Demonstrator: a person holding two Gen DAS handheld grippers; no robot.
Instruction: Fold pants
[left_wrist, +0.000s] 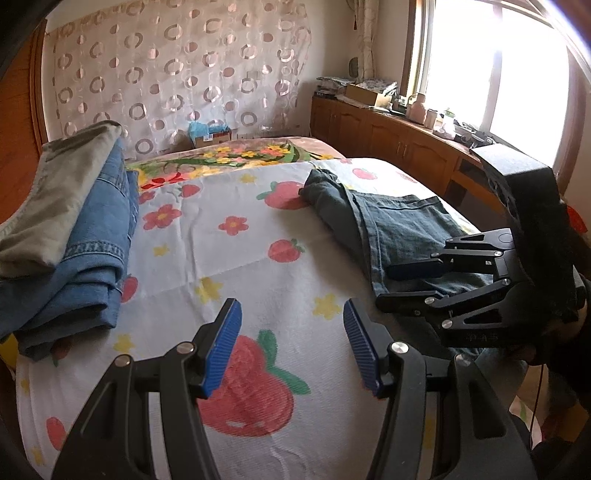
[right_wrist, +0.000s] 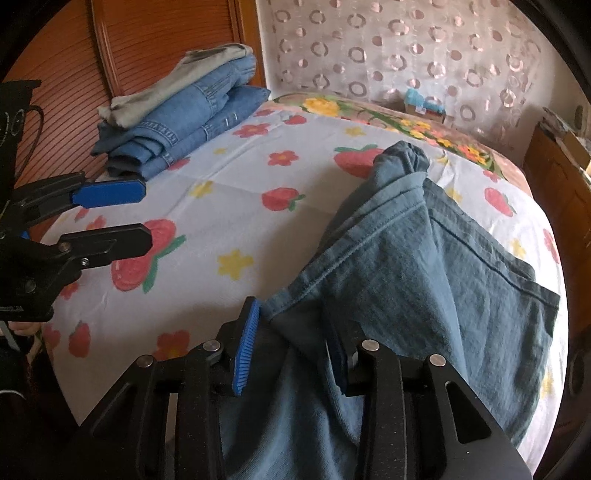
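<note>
- The right gripper (right_wrist: 291, 354) straddled a fold of the dark jeans (right_wrist: 424, 280), jaws partly apart; grip uncertain.
- The left gripper (left_wrist: 291, 345) hung agape over the strawberry-print sheet (left_wrist: 221, 258), holding nothing.
- Folded pants (left_wrist: 74, 229) were stacked far left.

Left tool (left_wrist: 291, 345) hovers over the printed bedsheet (left_wrist: 236, 258), blue pads apart, nothing between them. Dark pants (left_wrist: 391, 229) lie at right; right tool (left_wrist: 402, 286) straddles their near edge. Folded jeans stack (left_wrist: 74, 229) sits at left.
</note>
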